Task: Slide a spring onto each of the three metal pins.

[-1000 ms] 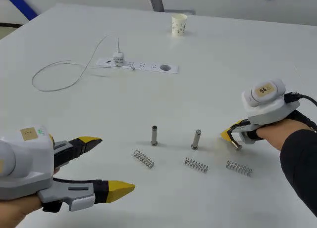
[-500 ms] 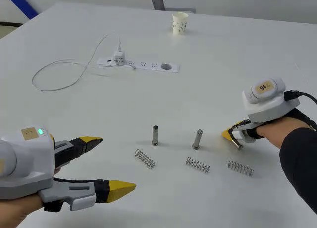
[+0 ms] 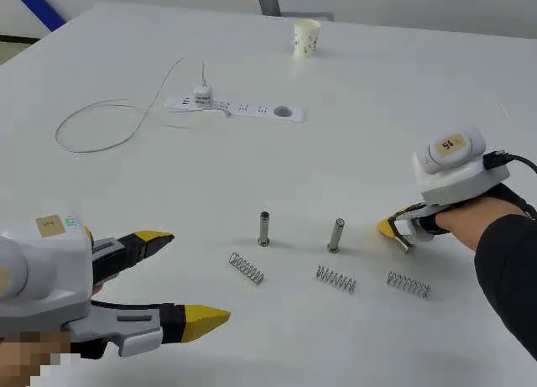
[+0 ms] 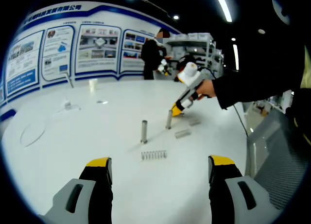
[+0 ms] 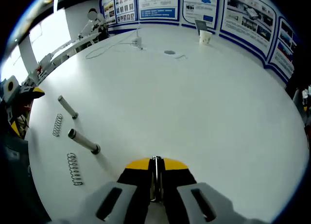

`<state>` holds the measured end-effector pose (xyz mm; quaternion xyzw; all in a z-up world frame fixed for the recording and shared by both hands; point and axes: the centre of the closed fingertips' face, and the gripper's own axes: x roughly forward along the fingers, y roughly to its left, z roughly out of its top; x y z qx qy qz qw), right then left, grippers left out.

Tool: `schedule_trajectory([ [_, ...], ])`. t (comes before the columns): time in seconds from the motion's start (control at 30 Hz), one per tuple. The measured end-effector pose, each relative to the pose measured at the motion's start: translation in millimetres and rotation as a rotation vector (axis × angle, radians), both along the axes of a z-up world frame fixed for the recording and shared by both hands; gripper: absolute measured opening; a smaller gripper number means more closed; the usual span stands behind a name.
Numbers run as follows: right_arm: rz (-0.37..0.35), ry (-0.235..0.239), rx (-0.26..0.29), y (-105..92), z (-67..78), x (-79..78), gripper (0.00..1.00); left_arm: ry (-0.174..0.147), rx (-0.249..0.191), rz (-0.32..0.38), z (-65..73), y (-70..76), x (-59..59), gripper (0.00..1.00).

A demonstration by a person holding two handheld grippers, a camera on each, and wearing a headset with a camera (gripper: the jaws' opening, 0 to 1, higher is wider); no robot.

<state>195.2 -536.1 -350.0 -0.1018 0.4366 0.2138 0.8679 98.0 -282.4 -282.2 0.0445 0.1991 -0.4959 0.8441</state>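
The left gripper (image 3: 180, 278) sits at the lower left of the head view, jaws wide apart and its rear cut off by the frame. The right gripper (image 3: 398, 229) is clamped on one pin (image 3: 405, 245), which is mostly hidden between the tips. Two more pins (image 3: 264, 228) stand upright on the table (image 3: 377, 135), with three springs (image 3: 246, 268) lying in a row just in front. The left gripper view shows two upright pins and three springs, the farthest one small and faint. In the right gripper view, the held pin's end shows between the closed jaws. Two springs can be counted beside the two standing pins.
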Motion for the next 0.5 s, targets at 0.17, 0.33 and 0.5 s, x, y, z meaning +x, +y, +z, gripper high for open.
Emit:
schedule_trajectory([
  [0.17, -0.023, -0.002, 0.01, -0.3, 0.9, -0.5, 0.09, 0.0, -0.001, 0.001, 0.6, -0.2, 0.5, 0.82],
  [0.33, -0.033, -0.021, 0.025, -1.0, 9.8, -2.8, 0.09, -0.003, -0.004, 0.001, 1.7, -1.1, 1.5, 0.82],
  [0.5, -0.033, -0.044, 0.03, -0.9, 19.9, -6.8, 0.09, -0.008, -0.008, -0.004, 3.8, -3.7, 1.8, 0.82],
])
